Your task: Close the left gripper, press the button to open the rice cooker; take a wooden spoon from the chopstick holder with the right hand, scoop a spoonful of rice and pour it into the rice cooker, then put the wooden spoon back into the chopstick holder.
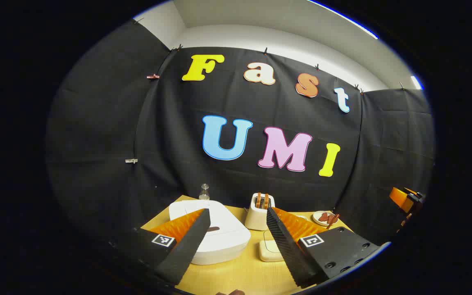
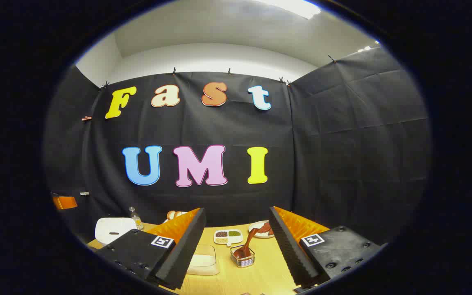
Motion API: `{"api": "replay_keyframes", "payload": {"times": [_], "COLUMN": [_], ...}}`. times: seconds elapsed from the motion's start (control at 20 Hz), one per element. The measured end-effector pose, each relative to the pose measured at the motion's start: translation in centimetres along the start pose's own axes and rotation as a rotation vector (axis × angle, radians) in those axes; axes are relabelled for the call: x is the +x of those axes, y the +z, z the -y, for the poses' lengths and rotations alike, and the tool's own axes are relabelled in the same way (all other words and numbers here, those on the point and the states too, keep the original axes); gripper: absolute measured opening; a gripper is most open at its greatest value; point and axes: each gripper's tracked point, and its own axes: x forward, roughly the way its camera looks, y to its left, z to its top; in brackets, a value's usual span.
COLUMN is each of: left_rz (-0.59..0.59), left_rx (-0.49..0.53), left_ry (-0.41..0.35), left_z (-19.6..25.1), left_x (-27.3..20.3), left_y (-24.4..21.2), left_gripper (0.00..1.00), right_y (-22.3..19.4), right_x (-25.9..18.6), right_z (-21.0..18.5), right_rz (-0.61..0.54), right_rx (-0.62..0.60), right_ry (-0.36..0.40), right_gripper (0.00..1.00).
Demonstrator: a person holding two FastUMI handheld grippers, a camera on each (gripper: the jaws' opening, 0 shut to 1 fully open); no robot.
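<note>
Left claw (image 1: 238,241): fingers spread wide apart, empty, held above the near edge of the bench (image 1: 236,274).
Rice cooker (image 1: 213,233): lid down, just ahead of the left claw and off toward its left finger; by my judgement this claw is the nearer one, but must close before pressing.
Right claw (image 2: 236,246): fingers apart, nothing between them.
Wooden spoon (image 2: 247,244): straight ahead of the right claw, between its fingers' lines, standing in the wire holder (image 2: 242,257), handle leaning up and away to the right.
Rice tray (image 2: 203,259): beside the right claw's left finger.
</note>
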Motion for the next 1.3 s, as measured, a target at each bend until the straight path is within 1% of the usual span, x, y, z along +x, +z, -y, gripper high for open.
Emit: {"api": "replay_keyframes", "payload": {"times": [0.05,0.1,0.2,0.35,0.45,0.5,0.55,0.7,0.75,0.8,1.0,1.15,1.3], "left_rz": [-0.008,-0.014,-0.016,-0.020,-0.024,-0.027,-0.032,-0.043,-0.045,-0.047,-0.034,-0.049,-0.059], "left_rx": [0.000,0.001,-0.002,0.010,0.022,0.025,0.027,0.025,0.028,0.034,0.024,0.008,0.016], "left_ry": [0.006,0.012,0.013,-0.014,-0.028,-0.038,-0.044,-0.062,-0.066,-0.063,-0.057,-0.047,-0.027], "left_z": [0.0,-0.1,0.0,0.2,-0.5,-0.6,-0.9,-1.7,-2.0,-2.3,-2.8,-3.2,-3.9], "left_x": [0.2,0.4,0.6,0.6,0.5,0.4,0.3,-0.3,-0.6,-0.9,-1.7,-1.8,-1.0], "left_y": [-0.4,-0.6,-0.5,-0.9,-1.1,-1.2,-1.4,-1.8,-1.9,-2.0,-2.3,-3.2,-3.9], "left_gripper": [0.96,0.96,0.96,0.95,0.96,0.96,0.95,0.96,0.95,0.96,0.96,0.96,0.95], "right_y": [-0.4,-0.6,-0.6,-0.5,-0.5,-0.6,-0.6,-0.2,-0.4,-0.9,-1.1,-1.7,-2.7], "right_x": [0.2,0.4,0.6,0.5,0.2,-0.2,-0.5,-1.4,-1.7,-2.1,-2.8,-2.9,-2.3], "right_z": [-0.1,-0.3,-0.4,-0.6,-1.5,-1.9,-2.1,-2.7,-3.2,-3.8,-4.3,-4.0,-3.2], "right_rz": [-0.012,-0.020,-0.022,-0.012,-0.009,-0.012,-0.012,0.002,-0.007,-0.026,-0.042,-0.055,-0.073], "right_rx": [0.001,0.002,0.007,0.008,-0.002,-0.009,-0.016,-0.028,-0.017,-0.005,0.000,-0.011,-0.030], "right_ry": [0.009,0.020,0.032,0.019,0.008,0.005,0.001,-0.022,-0.017,-0.008,0.003,0.006,-0.012], "right_gripper": [0.94,0.97,0.97,0.97,0.97,0.99,0.97,0.97,0.94,0.97,0.97,0.97,0.97]}}
